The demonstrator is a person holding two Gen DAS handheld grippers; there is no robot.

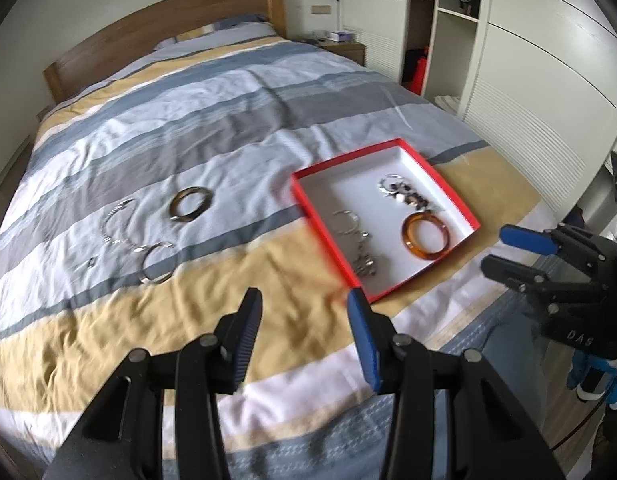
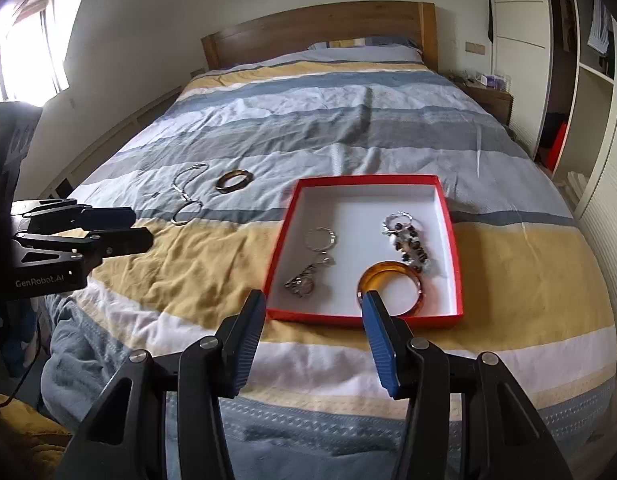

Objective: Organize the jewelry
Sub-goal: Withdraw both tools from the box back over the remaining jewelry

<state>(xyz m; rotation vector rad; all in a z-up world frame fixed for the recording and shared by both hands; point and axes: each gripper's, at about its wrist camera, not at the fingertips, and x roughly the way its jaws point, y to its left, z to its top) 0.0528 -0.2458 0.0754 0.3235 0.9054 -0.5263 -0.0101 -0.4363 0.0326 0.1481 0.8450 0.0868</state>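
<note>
Tongs both parted, empty: left tongs (image 1: 304, 300), right tongs (image 2: 314, 300). Next: drop onto dark bangle (image 1: 191, 203), pinch across rim, carry to red box (image 1: 320, 222).

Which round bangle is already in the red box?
The orange amber bangle, near the red box's front edge. The dark brown bangle lies out on the blanket.

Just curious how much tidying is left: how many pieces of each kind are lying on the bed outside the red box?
Brown bangle: 1
Silver bangle: 1
Silver chain: 1
Small silver piece, too small to identify: 1
Total: 4
</note>
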